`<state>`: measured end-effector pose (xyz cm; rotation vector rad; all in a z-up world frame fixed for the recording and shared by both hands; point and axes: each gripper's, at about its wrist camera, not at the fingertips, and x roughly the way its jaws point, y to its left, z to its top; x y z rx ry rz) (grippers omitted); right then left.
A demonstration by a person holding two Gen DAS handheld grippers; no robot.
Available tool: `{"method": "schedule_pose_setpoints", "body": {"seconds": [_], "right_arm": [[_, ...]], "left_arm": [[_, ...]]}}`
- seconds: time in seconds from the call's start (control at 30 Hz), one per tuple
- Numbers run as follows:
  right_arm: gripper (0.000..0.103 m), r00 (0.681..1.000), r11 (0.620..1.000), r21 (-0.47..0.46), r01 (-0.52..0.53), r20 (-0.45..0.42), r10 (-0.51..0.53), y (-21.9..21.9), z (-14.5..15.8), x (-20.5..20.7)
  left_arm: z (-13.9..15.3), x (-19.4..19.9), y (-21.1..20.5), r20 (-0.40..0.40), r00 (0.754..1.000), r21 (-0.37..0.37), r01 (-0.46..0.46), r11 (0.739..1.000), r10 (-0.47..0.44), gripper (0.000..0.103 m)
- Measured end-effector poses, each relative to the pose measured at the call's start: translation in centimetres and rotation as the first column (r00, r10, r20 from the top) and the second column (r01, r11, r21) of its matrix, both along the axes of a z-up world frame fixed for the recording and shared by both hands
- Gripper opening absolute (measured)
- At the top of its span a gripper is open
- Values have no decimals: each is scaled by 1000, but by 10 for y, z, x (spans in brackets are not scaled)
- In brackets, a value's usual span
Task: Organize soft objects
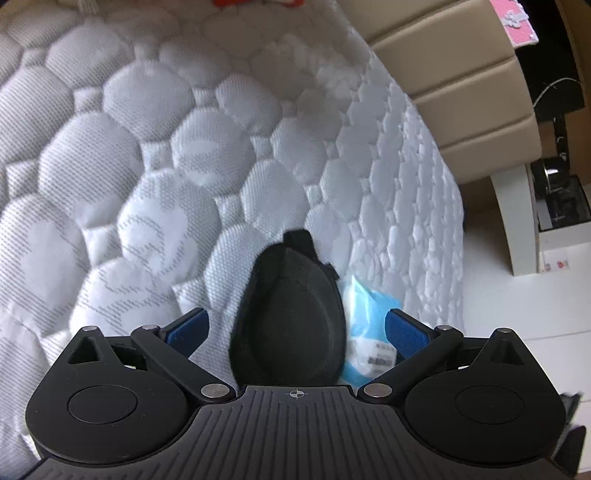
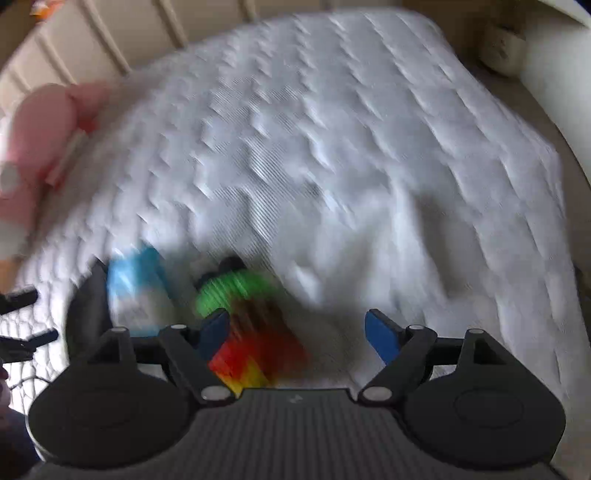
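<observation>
A black padded eye mask (image 1: 291, 317) lies on the white quilted mattress (image 1: 155, 155) between the fingers of my left gripper (image 1: 297, 328), which stands open and does not touch it. A light blue packet (image 1: 369, 328) lies just right of the mask, near the mattress edge. My right gripper (image 2: 297, 336) is open above the mattress (image 2: 351, 155). A rainbow knitted toy with a green top (image 2: 240, 317) lies by its left finger, blurred. The blue packet (image 2: 136, 291) and the dark mask (image 2: 88, 310) lie left of it. A pink plush (image 2: 37, 147) rests at the far left.
A beige padded headboard (image 1: 454, 81) runs beside the mattress. White floor (image 1: 517, 302) lies past the mattress edge on the right of the left wrist view. Something red (image 1: 236, 3) shows at the top edge. The other gripper's dark fingers (image 2: 22, 317) show at left.
</observation>
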<state>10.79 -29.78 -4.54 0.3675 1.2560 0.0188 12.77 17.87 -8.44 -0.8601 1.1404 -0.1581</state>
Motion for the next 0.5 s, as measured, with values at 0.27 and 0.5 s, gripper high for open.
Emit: {"method": "schedule_pose_setpoints", "body": {"seconds": [0.27, 0.5], "right_arm": [[92, 970, 914, 324, 244, -92, -226, 4, -45, 12], [91, 969, 868, 433, 244, -66, -239, -11, -30, 28]], "left_arm": [[-2, -1, -9, -9, 999, 40, 36, 999, -36, 103], [-6, -1, -5, -26, 1000, 14, 5, 1000, -5, 103]]}}
